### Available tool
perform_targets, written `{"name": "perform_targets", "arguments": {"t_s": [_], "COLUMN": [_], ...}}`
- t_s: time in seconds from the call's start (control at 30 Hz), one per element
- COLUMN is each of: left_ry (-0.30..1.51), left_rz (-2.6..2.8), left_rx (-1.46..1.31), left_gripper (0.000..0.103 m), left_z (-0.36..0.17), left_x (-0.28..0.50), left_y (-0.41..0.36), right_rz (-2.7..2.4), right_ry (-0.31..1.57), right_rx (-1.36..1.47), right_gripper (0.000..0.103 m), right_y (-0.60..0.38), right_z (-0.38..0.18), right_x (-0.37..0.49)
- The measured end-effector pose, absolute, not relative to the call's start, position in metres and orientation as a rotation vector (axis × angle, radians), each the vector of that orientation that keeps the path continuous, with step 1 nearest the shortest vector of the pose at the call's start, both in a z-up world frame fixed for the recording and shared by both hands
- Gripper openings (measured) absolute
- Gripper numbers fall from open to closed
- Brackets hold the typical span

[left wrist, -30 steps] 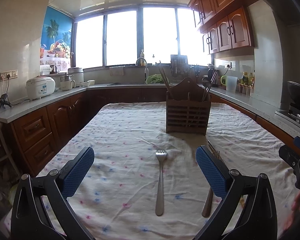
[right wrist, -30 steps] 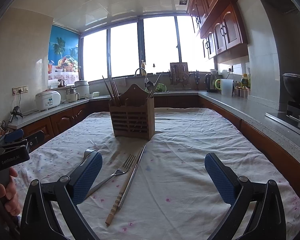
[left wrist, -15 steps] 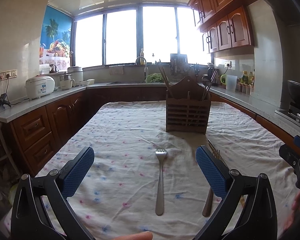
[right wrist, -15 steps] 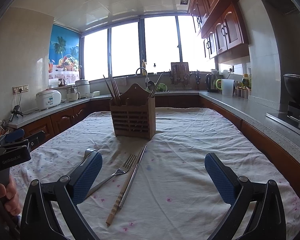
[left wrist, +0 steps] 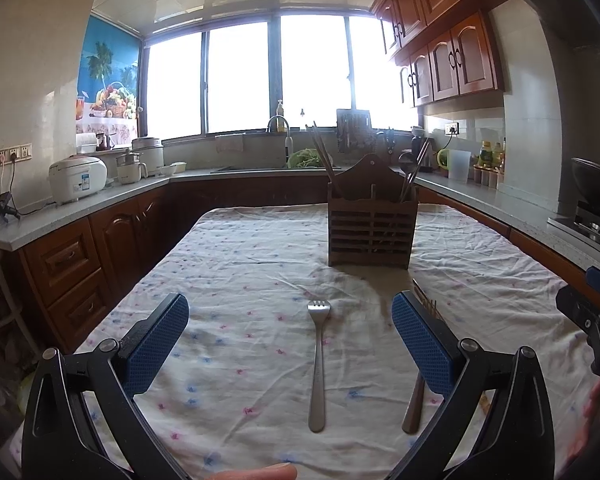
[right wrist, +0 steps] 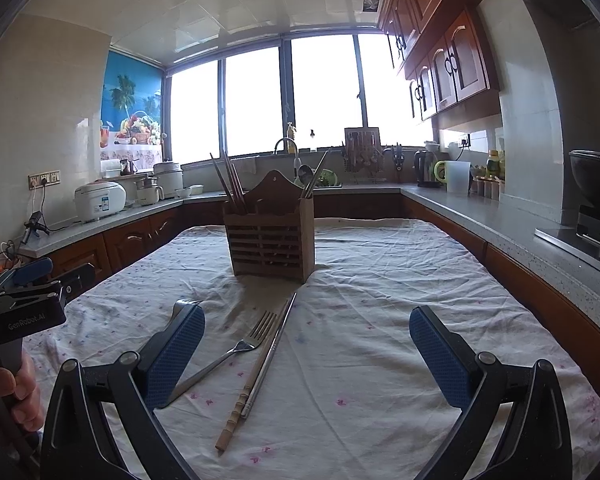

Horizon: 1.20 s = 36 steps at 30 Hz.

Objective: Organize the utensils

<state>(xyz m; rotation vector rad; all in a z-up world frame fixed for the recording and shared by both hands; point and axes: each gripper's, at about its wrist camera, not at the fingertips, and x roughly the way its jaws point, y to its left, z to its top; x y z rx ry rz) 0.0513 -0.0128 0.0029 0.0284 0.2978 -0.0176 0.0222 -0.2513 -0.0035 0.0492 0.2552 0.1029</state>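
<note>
Both hand-held grippers hover spread and empty: the left hand-held gripper frames a fork at twelve o'clock on the surface, before the holder. Stiff, light, slippery steel; best pinched mid-handle.

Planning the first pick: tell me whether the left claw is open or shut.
Open. The left claw has its blue pads spread wide, holding nothing; the fork lies on the cloth between them.
</note>
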Motion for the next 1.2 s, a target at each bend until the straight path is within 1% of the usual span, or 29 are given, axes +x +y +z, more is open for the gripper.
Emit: {"name": "perform_targets", "arguments": {"t_s": [1.2], "left_ry": [0.288], "left_rz": [-0.026], "left_rx": [0.051], "left_gripper": [0.103], "left_z": [0.004], "left_x": [0.0498], "left_y": [-0.0184], "right_rz": [0.111], "right_ry": [0.238], "right_rx": [0.043], "right_gripper": [0.103], "right_y": [-0.2496], "right_z": [0.0038], "right_x": [0.0213]}}
